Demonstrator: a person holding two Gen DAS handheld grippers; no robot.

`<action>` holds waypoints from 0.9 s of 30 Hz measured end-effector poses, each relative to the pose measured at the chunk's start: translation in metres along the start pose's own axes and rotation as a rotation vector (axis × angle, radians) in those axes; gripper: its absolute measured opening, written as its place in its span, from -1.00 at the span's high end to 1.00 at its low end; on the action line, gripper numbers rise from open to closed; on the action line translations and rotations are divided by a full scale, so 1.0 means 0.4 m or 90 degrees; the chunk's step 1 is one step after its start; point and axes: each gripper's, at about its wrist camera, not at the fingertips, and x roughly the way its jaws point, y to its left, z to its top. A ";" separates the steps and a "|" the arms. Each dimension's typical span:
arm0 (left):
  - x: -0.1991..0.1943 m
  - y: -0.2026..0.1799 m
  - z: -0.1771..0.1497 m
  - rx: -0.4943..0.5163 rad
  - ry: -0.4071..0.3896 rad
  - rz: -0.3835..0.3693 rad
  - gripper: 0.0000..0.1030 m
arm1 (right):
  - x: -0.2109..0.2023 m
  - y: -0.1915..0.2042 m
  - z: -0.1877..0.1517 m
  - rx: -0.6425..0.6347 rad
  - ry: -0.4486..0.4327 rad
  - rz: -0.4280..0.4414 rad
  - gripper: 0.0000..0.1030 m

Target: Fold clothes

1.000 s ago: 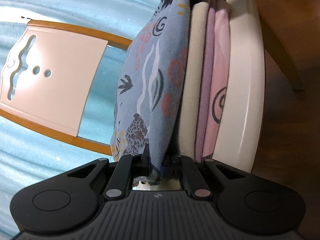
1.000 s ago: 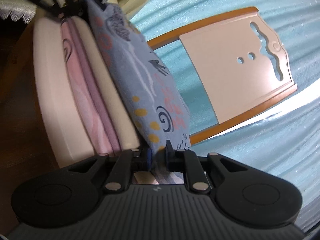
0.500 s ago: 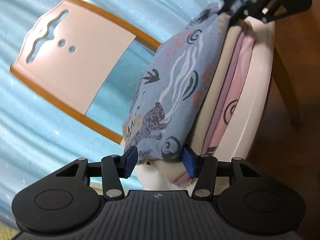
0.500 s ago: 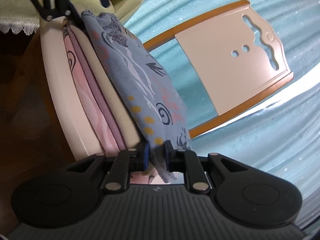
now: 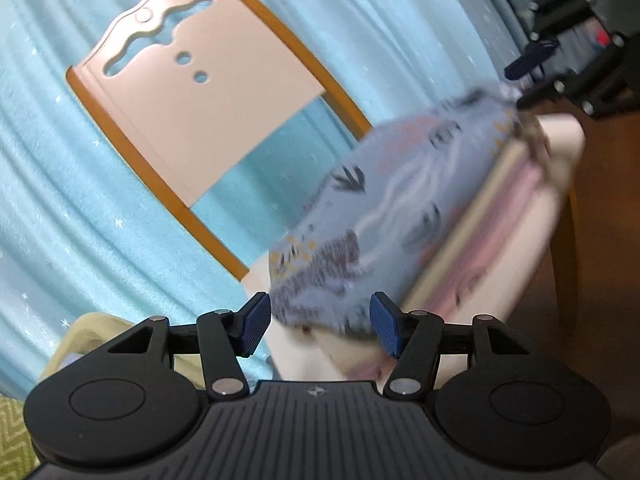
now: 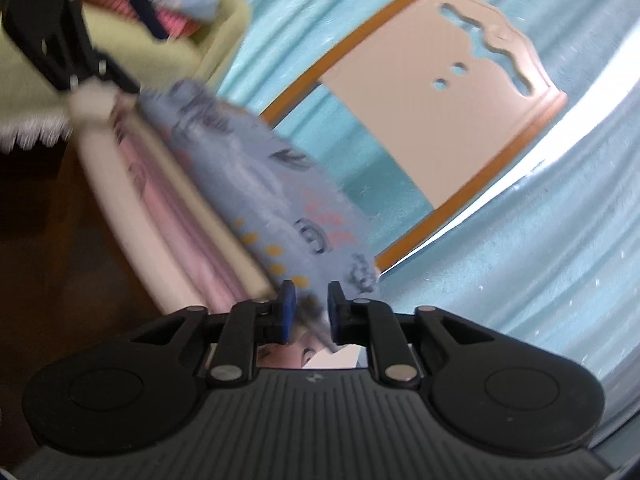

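A folded blue patterned garment (image 5: pixel 392 216) (image 6: pixel 256 184) lies on top of a cream and pink stack of folded clothes (image 5: pixel 496 220) (image 6: pixel 168 200) on a white chair seat (image 5: pixel 536 224) (image 6: pixel 116 200). My left gripper (image 5: pixel 320 328) is open, its blue pads on either side of the garment's near edge without pinching it. My right gripper (image 6: pixel 311 312) holds a narrow gap with the garment's opposite edge between its pads. Each gripper also shows at the far end of the other's view: the right gripper (image 5: pixel 536 80) and the left gripper (image 6: pixel 100 84). Both views are blurred by motion.
The chair's pale backrest with orange frame (image 5: pixel 200 100) (image 6: pixel 432 120) stands behind the stack before a teal curtain (image 5: pixel 60 200). A yellow-green basket with clothes (image 6: pixel 140 48) and a lace-edged cloth (image 6: pixel 24 128) sit beyond. The floor is dark wood (image 6: pixel 48 280).
My left gripper has opened, let go of the blue garment and drawn back a little. The garment now rests on the stack. My right gripper still has the edge between its pads.
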 end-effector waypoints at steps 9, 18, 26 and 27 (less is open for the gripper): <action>0.099 -0.008 0.026 -0.016 0.040 -0.031 -0.15 | 0.126 -0.160 -0.060 0.329 0.100 0.092 0.63; 0.083 0.021 0.000 -0.080 0.060 -0.044 -0.15 | 0.094 -0.159 -0.057 0.351 0.097 0.131 0.68; -0.044 -0.014 -0.035 0.010 -0.020 -0.032 -0.16 | 0.043 -0.172 -0.062 0.386 0.073 0.112 0.44; -0.055 -0.035 -0.037 0.059 -0.027 -0.036 -0.16 | 0.036 -0.158 -0.054 0.354 0.069 0.110 0.44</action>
